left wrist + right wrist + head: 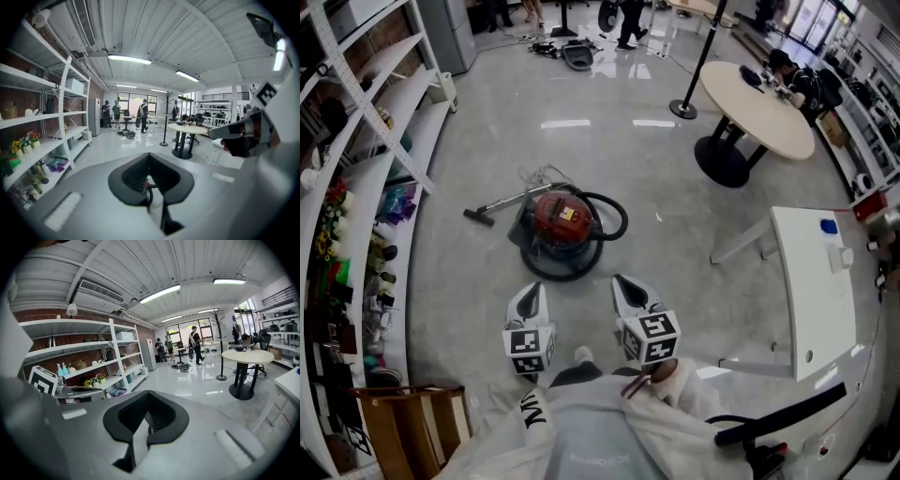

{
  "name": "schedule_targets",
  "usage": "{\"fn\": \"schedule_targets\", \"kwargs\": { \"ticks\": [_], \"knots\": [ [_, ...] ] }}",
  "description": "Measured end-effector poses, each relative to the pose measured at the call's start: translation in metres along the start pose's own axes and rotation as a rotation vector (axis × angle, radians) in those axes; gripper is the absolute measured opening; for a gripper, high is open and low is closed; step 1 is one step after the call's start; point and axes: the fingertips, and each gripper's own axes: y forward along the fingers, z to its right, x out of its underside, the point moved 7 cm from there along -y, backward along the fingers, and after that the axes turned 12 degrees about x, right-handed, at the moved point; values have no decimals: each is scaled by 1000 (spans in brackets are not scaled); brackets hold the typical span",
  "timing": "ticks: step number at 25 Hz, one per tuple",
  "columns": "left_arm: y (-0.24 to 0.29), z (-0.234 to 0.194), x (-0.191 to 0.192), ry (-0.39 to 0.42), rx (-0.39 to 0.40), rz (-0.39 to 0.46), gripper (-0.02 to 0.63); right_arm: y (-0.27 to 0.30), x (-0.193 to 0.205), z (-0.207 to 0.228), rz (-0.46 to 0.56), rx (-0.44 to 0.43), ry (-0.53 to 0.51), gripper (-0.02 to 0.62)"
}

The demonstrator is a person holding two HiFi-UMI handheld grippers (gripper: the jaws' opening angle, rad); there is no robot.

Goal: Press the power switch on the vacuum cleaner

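The red canister vacuum cleaner (561, 217) sits on the grey floor ahead of me. Its black hose (612, 217) loops round its right side, and its wand (500, 202) lies out to the left. I cannot make out its power switch at this distance. Both grippers are held close to my body and short of the vacuum, pointing toward it. My left gripper (531, 292) (149, 157) is shut and holds nothing; a sliver of red shows through the slit behind its tips. My right gripper (625, 283) (147, 394) is shut and empty too.
White shelving (370, 178) with small items lines the left wall. A round table (759, 108) and a stanchion post (682, 105) stand at the back right, and a white table (816, 291) is close on my right. A brown bag (412, 427) stands at my lower left. People (142, 115) walk far behind.
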Motion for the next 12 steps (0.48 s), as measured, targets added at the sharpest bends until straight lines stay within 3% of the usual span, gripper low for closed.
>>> {"fn": "schedule_targets", "kwargs": {
  "ticks": [12],
  "knots": [
    [12,-24,-10,-34,1,24,0,14,-12,2,3,35,-6,0]
  ]
}}
